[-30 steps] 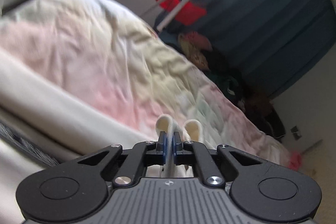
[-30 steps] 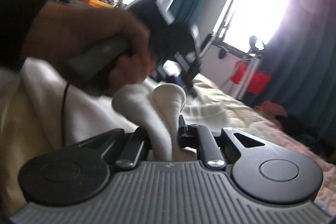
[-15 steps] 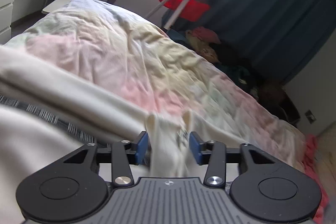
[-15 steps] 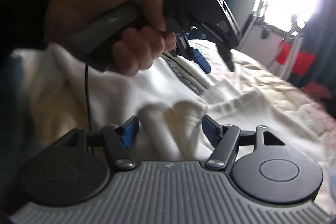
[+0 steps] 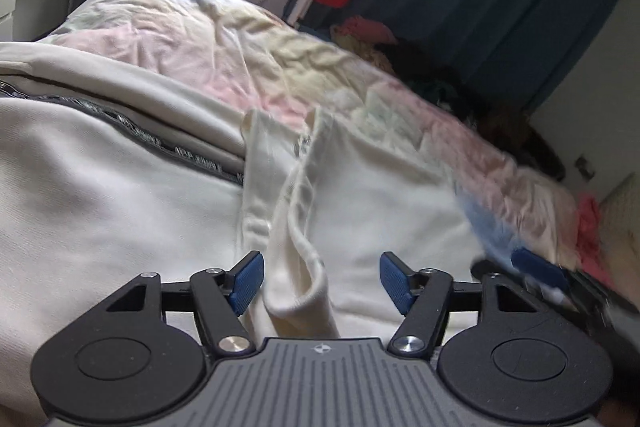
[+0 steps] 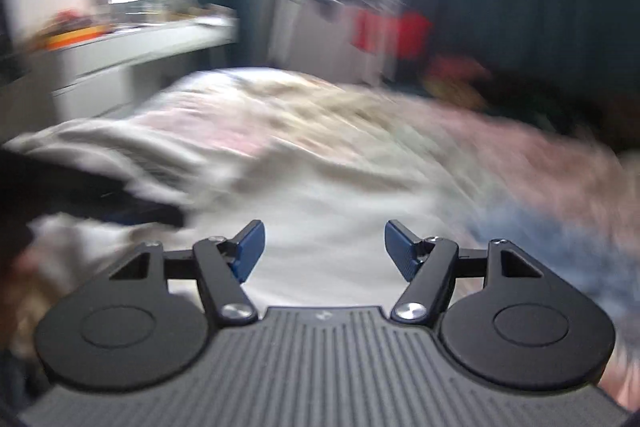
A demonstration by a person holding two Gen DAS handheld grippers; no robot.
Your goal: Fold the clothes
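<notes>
Cream garment (image 5: pixel 120 195) fills the lower left of my left view; my left gripper (image 5: pixel 322 281) and right gripper (image 6: pixel 324 249) are spread, pinching nothing.

The left gripper (image 5: pixel 321 281) has its two blue pads wide apart and holds nothing. The right gripper (image 6: pixel 324 250) is spread wide too, with nothing between its pads, and its view is blurry.

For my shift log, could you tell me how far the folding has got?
Done: the cream garment lies on the bed with a section doubled over. In hand: nothing; the left gripper and right gripper are both open. Left: any further folds; the blur hides the rest.
</notes>
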